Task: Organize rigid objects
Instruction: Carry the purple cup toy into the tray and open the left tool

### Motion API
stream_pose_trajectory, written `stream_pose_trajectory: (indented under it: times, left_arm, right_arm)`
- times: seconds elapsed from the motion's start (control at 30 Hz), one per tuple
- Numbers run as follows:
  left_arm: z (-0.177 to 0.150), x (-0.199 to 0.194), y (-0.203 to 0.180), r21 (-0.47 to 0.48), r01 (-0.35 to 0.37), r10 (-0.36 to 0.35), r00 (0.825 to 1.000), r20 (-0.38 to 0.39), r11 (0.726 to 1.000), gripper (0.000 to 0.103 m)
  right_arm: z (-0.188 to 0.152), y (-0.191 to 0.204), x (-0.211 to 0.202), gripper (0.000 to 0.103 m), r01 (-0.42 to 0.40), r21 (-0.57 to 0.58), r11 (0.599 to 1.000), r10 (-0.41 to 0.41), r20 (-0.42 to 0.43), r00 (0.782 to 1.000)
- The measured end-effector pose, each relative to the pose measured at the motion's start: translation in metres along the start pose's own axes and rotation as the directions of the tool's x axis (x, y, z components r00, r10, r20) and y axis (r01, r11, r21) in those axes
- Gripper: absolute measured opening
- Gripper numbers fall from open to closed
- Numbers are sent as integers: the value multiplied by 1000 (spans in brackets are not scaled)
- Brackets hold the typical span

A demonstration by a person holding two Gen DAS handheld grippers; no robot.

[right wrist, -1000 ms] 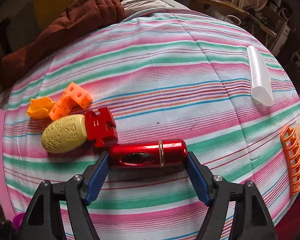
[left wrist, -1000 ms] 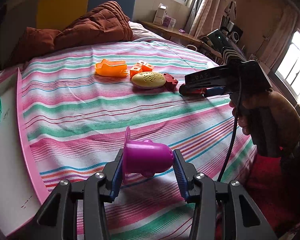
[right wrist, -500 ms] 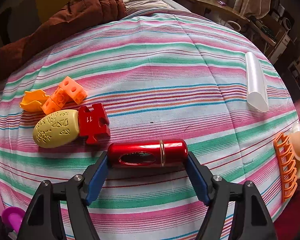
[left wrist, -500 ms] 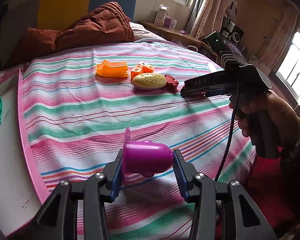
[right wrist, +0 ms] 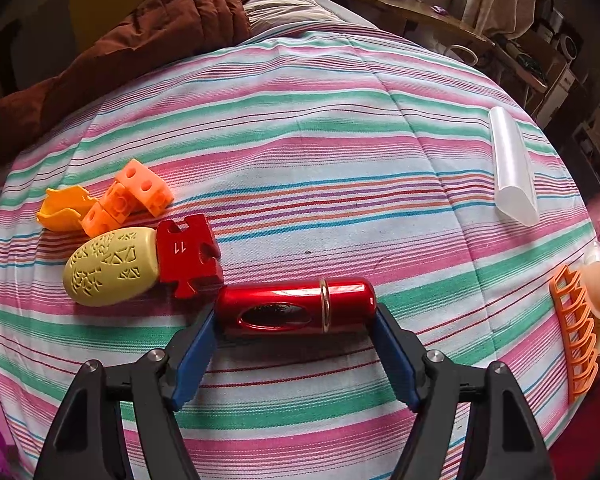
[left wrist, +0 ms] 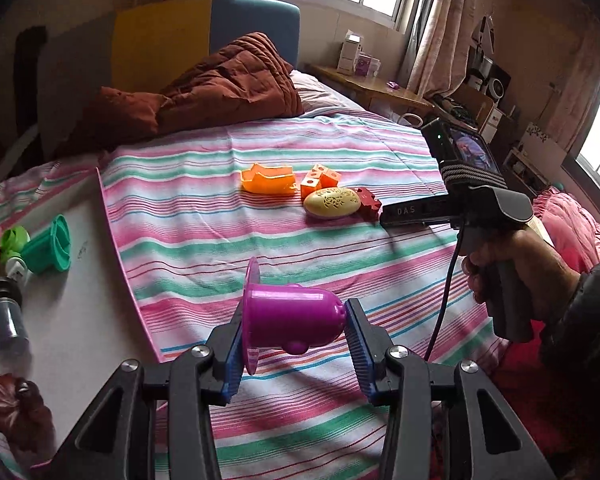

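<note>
A glossy red metal capsule (right wrist: 296, 307), ringed by a thin gold band and cut with an oval window, lies crosswise between the blue pads of the right gripper (right wrist: 296, 322), which is clamped on its two rounded ends just above the striped bedspread (right wrist: 300, 152), at 6 o'clock in the right wrist view. Hard and slick, it looks stiff and fairly light; the domed ends give the pads little flat face to bear on, so it could probably squirt out, and a hold across the straight barrel would likely be surer. At 9 o'clock of the capsule, close by, sits a red puzzle block (right wrist: 188, 256) marked 11, touching a yellow patterned egg (right wrist: 110, 266), with orange cubes (right wrist: 130, 196) and an orange-yellow mould (right wrist: 62, 208) behind. A clear tube (right wrist: 514, 166) lies well apart at 2 o'clock, an orange comb-like piece (right wrist: 576, 332) at 3 o'clock. In the left wrist view the left gripper (left wrist: 294, 330) is closed on a purple flanged cup (left wrist: 288, 316), held end to end clear of the bed; thin, light plastic, it is best gripped as now, flange against one pad. A white board (left wrist: 80, 320) at 9 o'clock carries a green cup (left wrist: 50, 250).
</note>
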State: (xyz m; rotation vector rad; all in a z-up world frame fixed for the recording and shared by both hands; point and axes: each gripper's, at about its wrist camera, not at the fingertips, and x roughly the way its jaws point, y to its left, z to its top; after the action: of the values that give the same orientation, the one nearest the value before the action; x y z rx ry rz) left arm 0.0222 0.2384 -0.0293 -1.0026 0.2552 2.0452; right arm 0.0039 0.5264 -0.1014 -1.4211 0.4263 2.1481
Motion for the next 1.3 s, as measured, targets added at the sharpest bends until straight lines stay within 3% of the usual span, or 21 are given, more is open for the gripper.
stream_pose_trajectory:
  times: [0.3,0.57,0.87,1.07,1.3]
  left_arm:
    - [-1,-27,16,-36,-33,34,999,36,999,46]
    - [-13,-49,50,-127,-25,31,999,43,992,46]
    - [-30,-75,130,-320,-83,99,994,35,944,46]
    - [-5,-71,172,-421,-53,80,996,47,906,46]
    - [43,-27,184,-372,-26,33,999,13,928,46]
  right_arm:
    - [-3,6,-2,76,13,-11,1000,-13,21,1000]
    - [-5,10,-4,75,27,-27,999,-26,34,999]
    - [-3,11,-2,75,29,-36,999,-27,37,999]
    - [-1,13,0,75,24,-46,999,-23,36,999]
    - [-1,13,0,75,17,-46,999,-16,34,999]
